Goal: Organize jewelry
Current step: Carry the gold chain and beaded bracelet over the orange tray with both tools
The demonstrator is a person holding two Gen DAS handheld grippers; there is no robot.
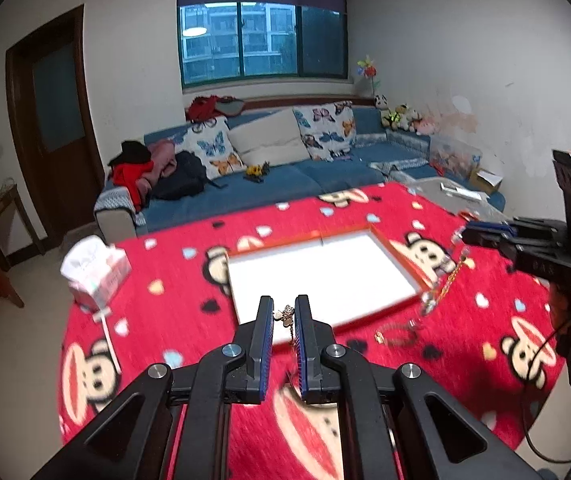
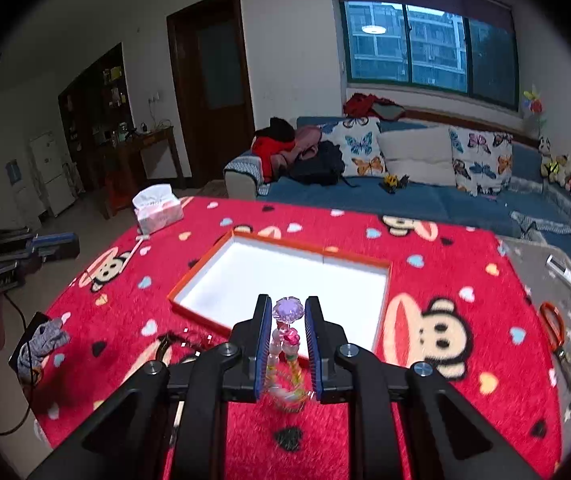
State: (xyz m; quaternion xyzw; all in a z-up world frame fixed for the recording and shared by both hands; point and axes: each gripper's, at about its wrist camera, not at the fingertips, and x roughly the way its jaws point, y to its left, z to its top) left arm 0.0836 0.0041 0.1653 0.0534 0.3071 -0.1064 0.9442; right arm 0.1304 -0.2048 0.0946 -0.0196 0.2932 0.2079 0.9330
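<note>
A shallow white tray with an orange rim [image 1: 401,254] [image 2: 201,266] lies on the red cartoon-monkey tablecloth. My left gripper [image 1: 284,312] is shut on a thin gold chain with a small charm [image 1: 286,315], held above the tray's near edge. My right gripper [image 2: 288,312] is shut on a pink beaded bracelet with a purple gem [image 2: 288,309], which hangs between the fingers above the tray's near edge. In the left wrist view the right gripper [image 1: 459,235] shows at the right with the bracelet dangling [image 1: 445,284]. More jewelry [image 1: 397,332] lies on the cloth near the tray.
A tissue box [image 1: 95,270] [image 2: 157,208] stands at the table's left corner. Orange scissors [image 2: 553,326] lie at the right on a grey mat. A dark chain [image 2: 173,342] lies left of the right gripper. A blue sofa [image 1: 285,176] is behind the table.
</note>
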